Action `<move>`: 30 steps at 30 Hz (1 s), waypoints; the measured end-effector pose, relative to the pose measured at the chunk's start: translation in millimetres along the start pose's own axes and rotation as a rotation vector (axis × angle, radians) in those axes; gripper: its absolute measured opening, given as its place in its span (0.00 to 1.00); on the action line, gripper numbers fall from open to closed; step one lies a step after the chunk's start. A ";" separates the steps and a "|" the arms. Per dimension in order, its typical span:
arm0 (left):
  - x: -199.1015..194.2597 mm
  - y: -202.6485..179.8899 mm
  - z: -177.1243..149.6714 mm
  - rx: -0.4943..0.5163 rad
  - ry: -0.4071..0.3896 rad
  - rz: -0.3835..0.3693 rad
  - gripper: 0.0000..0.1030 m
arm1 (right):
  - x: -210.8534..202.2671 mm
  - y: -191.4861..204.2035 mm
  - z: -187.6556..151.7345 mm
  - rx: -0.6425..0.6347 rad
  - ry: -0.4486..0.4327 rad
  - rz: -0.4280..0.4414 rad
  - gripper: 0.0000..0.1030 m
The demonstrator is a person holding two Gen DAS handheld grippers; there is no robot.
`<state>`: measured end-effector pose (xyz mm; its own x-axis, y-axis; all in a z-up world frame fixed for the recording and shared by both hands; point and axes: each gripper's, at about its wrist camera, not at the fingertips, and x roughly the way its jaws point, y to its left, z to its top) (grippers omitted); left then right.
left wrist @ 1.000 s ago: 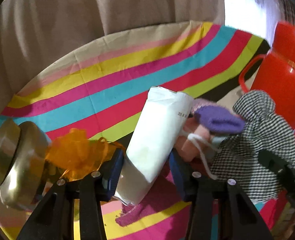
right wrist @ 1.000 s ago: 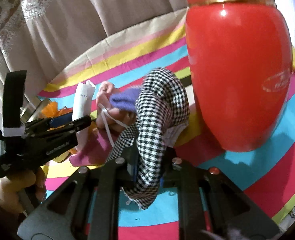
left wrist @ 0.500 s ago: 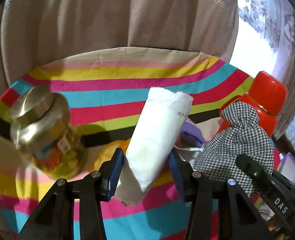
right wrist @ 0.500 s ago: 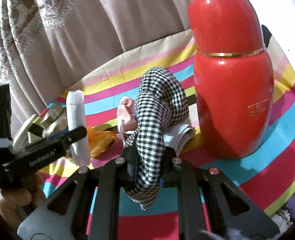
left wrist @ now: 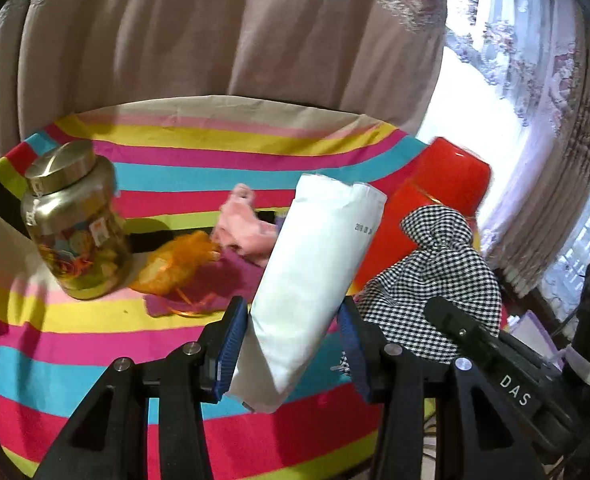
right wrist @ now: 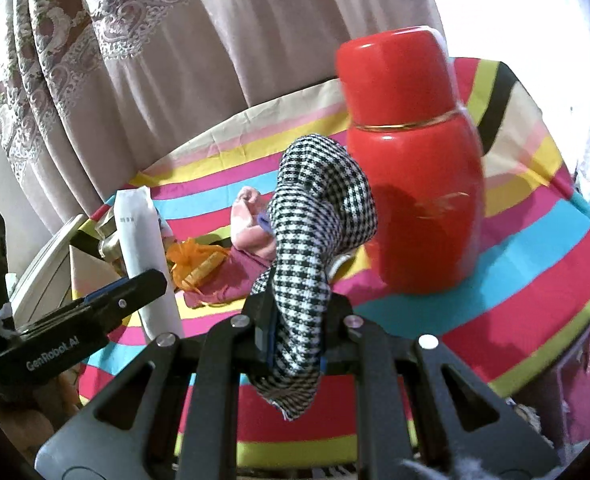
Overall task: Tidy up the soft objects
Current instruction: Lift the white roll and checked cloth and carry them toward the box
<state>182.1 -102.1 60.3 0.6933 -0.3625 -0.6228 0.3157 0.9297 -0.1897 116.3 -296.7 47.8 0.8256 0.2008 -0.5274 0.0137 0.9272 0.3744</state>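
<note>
White soft plastic-wrapped roll [left wrist: 319,280] we are clamping in the left gripper [left wrist: 291,344], black-and-white checked cloth pouch [right wrist: 315,216] we are pinching in the right gripper [right wrist: 295,336], both above the striped tablecloth [left wrist: 95,336].

- The right tongs [right wrist: 295,334] pinch a black-and-white checked cloth pouch [right wrist: 315,216] at 6 o'clock.
- A glossy red plastic flask [right wrist: 415,184] stands at 2 o'clock on the striped table [right wrist: 515,248].
- The left tongs [right wrist: 151,284] at 9 o'clock grip a white soft packet [right wrist: 141,236].
- An orange mesh bag [right wrist: 193,260] lies between them.
</note>
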 end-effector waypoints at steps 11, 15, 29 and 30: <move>-5.6 -84.6 -15.3 0.080 0.027 -0.165 0.46 | -73.7 -60.2 1.4 0.043 -0.044 -0.065 0.17; -4.6 -118.2 -20.7 0.107 0.051 -0.235 0.46 | -103.0 -99.5 -3.9 0.085 -0.043 -0.126 0.17; -4.7 -269.1 -66.3 0.277 0.209 -0.513 0.46 | -219.2 -230.0 -4.5 0.222 -0.121 -0.398 0.17; -4.1 -282.9 -72.8 0.300 0.230 -0.533 0.46 | -224.6 -234.8 -3.7 0.228 -0.126 -0.407 0.17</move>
<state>42.8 -359.0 61.3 0.2463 -0.7147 -0.6546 0.7680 0.5559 -0.3180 -74.4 -558.3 75.5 0.7891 -0.2167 -0.5747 0.4615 0.8267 0.3219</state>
